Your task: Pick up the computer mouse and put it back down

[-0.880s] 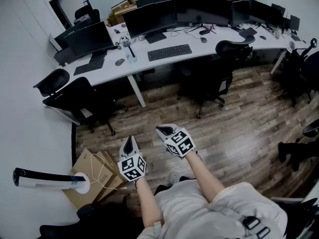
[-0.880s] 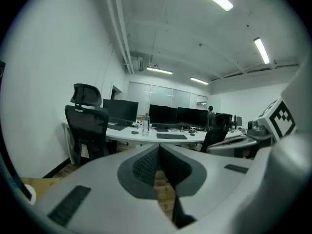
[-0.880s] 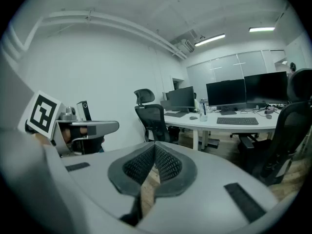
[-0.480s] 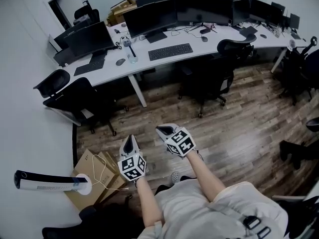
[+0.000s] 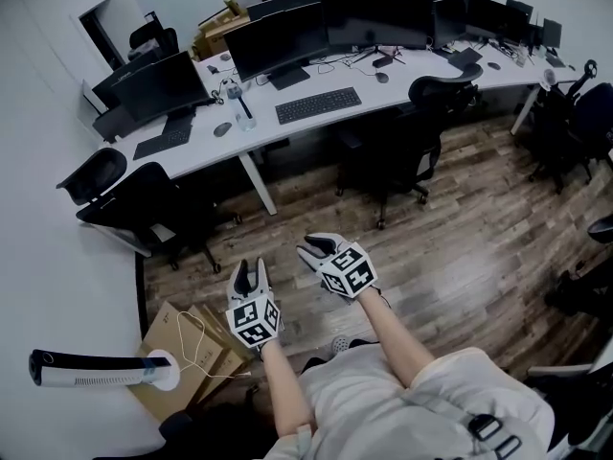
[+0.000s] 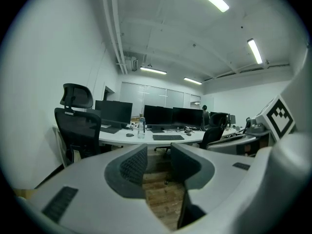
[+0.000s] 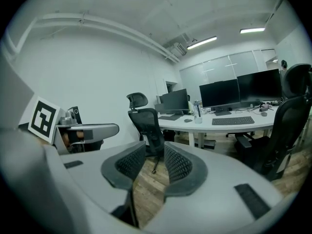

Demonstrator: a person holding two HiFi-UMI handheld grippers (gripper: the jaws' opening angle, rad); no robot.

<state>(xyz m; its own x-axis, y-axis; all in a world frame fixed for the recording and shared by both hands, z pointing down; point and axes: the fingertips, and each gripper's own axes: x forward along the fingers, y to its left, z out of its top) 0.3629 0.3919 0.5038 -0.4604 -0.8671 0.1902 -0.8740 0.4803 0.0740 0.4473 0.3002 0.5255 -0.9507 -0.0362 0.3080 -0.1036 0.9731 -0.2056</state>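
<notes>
Where the wood floor [image 5: 479, 218] ended, a long white desk [image 5: 206, 144] with monitors [image 5: 278, 38] was set. The computer mouse [image 5: 222, 129] was laid on it beside a bottle [image 5: 245, 113], its long axis too small to be read. The left gripper [image 5: 251, 268] and right gripper [image 5: 308, 249] were held part-open, empty.

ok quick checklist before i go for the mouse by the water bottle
1. Left gripper empty, jaws apart: ok.
2. Right gripper empty, jaws apart: ok.
3. Computer mouse visible on the white desk: ok.
4. Mouse within reach: not ok, a stretch of wood floor lies between the grippers and the desk.
5. Room around the mouse: cannot tell, the water bottle stands close beside it.
</notes>
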